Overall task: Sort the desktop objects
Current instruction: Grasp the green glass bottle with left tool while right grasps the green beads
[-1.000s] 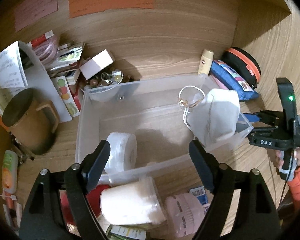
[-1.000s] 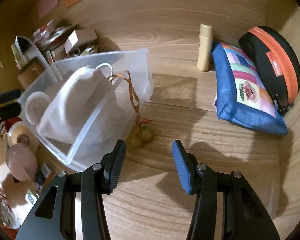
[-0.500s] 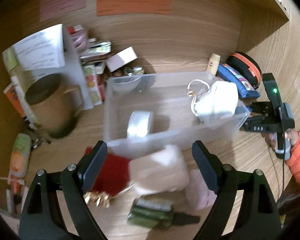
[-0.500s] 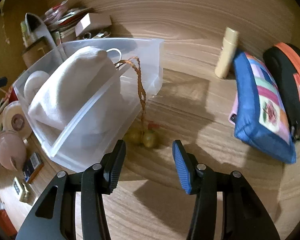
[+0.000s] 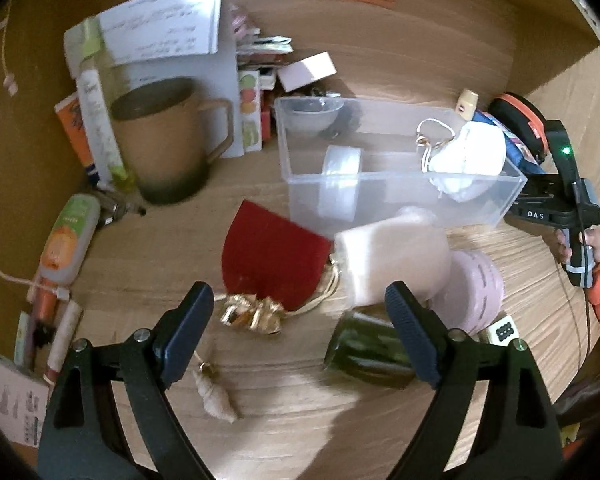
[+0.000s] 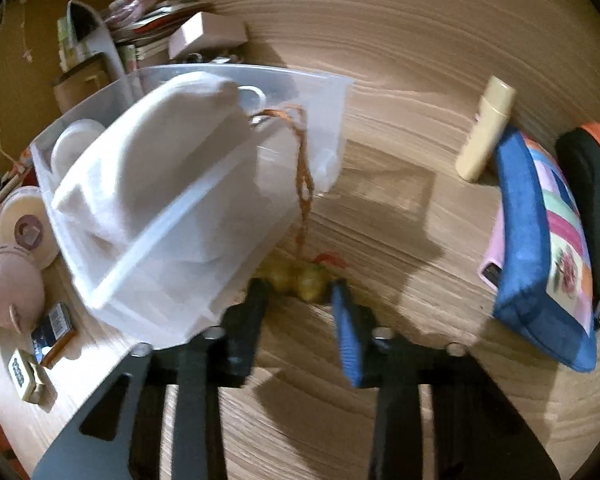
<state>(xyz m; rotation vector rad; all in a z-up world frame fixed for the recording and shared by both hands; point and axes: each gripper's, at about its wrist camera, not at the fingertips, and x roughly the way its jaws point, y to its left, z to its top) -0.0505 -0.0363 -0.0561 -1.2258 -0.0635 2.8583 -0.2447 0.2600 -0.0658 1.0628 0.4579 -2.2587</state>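
A clear plastic bin (image 5: 404,188) (image 6: 204,264) sits on the wooden desk. It holds a white tape roll (image 5: 340,182) and a white pouch (image 5: 466,156) (image 6: 156,160) draped over its right rim. The pouch's orange cord (image 6: 302,176) hangs outside, ending in two yellow-green beads (image 6: 298,280) on the desk. My right gripper (image 6: 300,292) is open, its fingertips either side of the beads. My left gripper (image 5: 296,320) is open and empty above a red pouch (image 5: 272,256), a gold trinket (image 5: 250,316), a white jar (image 5: 392,256) and a green bottle (image 5: 370,354).
A brown mug (image 5: 164,140), papers and boxes stand at the back left. A pink round case (image 5: 476,288) and a small shell (image 5: 216,398) lie near the left gripper. A blue patchwork pouch (image 6: 544,240), black-orange case (image 6: 592,184) and cream tube (image 6: 486,128) lie right.
The left gripper has pulled back and swung left, bringing the red pouch, trinket and shell into view. The right gripper has moved forward down to the beads, its fingers narrowing.
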